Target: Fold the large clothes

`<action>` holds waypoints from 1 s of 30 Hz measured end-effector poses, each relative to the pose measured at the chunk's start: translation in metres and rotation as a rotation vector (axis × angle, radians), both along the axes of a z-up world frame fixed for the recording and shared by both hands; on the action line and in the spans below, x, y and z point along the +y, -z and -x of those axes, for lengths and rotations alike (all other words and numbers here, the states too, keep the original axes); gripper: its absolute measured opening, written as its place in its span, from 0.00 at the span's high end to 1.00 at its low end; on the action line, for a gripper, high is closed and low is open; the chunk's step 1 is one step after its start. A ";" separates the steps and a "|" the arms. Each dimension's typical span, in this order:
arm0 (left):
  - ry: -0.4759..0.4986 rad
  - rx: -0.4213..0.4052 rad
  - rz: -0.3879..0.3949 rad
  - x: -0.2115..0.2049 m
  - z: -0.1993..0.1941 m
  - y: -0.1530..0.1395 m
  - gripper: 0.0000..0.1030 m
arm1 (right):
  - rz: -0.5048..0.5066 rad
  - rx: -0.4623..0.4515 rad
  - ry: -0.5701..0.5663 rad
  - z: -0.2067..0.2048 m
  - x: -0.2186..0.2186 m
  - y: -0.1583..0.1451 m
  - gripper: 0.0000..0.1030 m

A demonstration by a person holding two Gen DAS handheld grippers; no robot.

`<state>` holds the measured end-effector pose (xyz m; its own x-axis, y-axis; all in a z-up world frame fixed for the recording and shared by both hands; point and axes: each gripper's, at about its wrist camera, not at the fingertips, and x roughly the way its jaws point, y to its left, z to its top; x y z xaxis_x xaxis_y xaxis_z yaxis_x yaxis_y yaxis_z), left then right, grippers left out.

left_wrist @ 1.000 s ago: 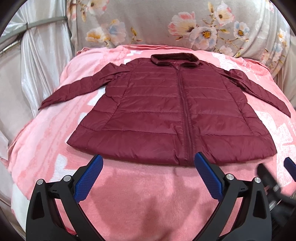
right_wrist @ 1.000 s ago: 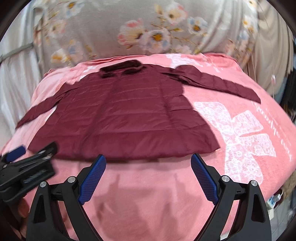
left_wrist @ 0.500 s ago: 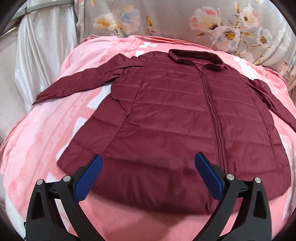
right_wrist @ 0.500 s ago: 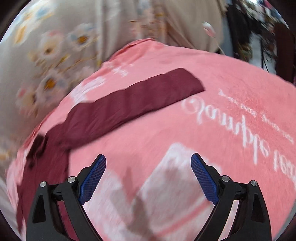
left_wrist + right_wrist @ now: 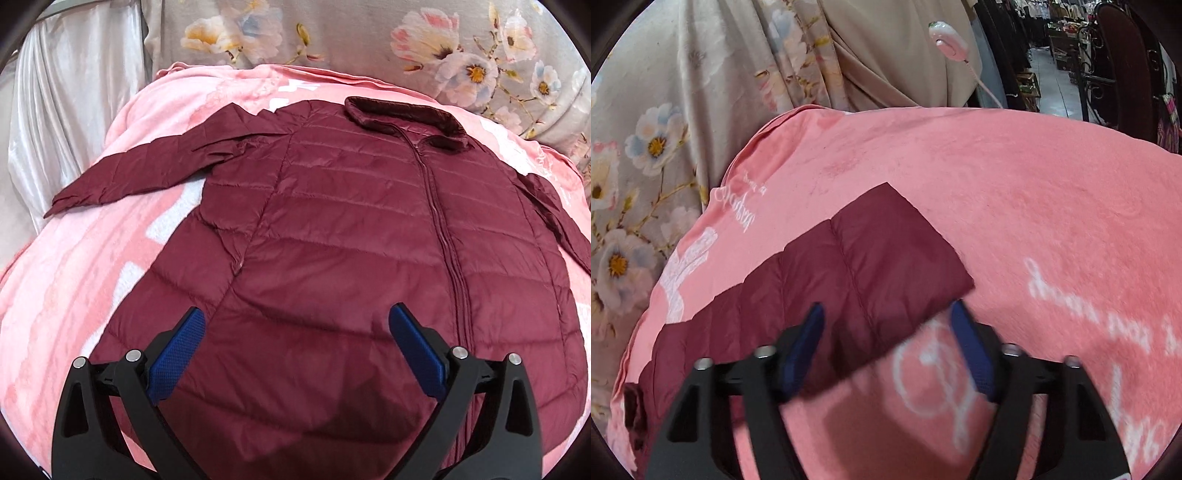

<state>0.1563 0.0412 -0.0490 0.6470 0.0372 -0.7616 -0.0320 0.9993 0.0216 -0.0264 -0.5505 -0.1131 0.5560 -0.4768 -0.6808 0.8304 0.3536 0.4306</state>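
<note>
A dark red quilted jacket [image 5: 351,236] lies flat, front up and zipped, on a pink blanket [image 5: 74,280], its sleeves spread out to both sides. My left gripper [image 5: 295,332] is open and empty, held above the jacket's lower left part. In the right wrist view the end of the jacket's right sleeve [image 5: 886,258] lies on the pink blanket [image 5: 1034,206]. My right gripper [image 5: 886,328] is open with its jaws either side of the cuff's near edge, not closed on it.
A floral grey cloth [image 5: 332,40] hangs behind the blanket and also shows in the right wrist view [image 5: 646,122]. A shiny white curtain [image 5: 55,110] is at the left. A white corded switch [image 5: 947,42] hangs at the right, with shop shelves [image 5: 1071,48] beyond.
My left gripper has moved forward over the jacket's hem. My right gripper has swung right and come close to the sleeve cuff, its jaws narrowing a little.
</note>
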 end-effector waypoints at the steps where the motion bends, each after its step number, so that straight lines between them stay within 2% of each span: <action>1: -0.004 0.000 -0.002 0.000 -0.002 0.000 0.05 | -0.006 -0.013 0.007 -0.004 -0.005 -0.001 0.73; 3: -0.010 -0.002 -0.003 0.002 -0.004 -0.001 0.05 | -0.031 -0.040 0.002 -0.012 -0.012 -0.005 0.92; 6: -0.020 -0.009 -0.016 0.006 -0.008 -0.002 0.05 | 0.036 -0.080 -0.017 -0.029 -0.002 -0.036 0.94; 9: -0.032 -0.023 -0.021 0.013 -0.010 -0.006 0.05 | 0.179 -0.133 -0.113 -0.054 0.032 -0.092 0.95; 10: -0.037 -0.029 -0.019 0.015 -0.011 -0.008 0.05 | 0.238 -0.174 -0.175 -0.066 0.052 -0.119 0.95; 13: -0.055 -0.047 -0.004 0.024 -0.012 -0.014 0.05 | 0.329 -0.263 -0.356 -0.106 0.106 -0.173 0.95; 17: -0.070 -0.059 0.026 0.035 -0.012 -0.019 0.05 | 0.437 -0.295 -0.614 -0.170 0.192 -0.216 0.95; 20: -0.078 -0.067 0.041 0.044 -0.010 -0.022 0.05 | 0.475 -0.274 -0.843 -0.224 0.273 -0.222 0.95; 23: -0.089 -0.076 0.052 0.055 -0.008 -0.024 0.05 | 0.494 -0.237 -1.000 -0.260 0.336 -0.209 0.95; 25: -0.097 -0.080 0.064 0.063 -0.007 -0.024 0.05 | 0.488 -0.201 -1.093 -0.278 0.377 -0.191 0.95; 30: -0.117 -0.082 0.099 0.085 -0.009 -0.023 0.05 | 0.435 -0.105 -1.232 -0.300 0.438 -0.135 0.96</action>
<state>0.1649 0.1258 -0.0259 0.7028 0.0435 -0.7100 -0.1463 0.9856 -0.0844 0.2739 -0.1121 0.0217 0.8226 0.2112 -0.5279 -0.1663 0.9772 0.1318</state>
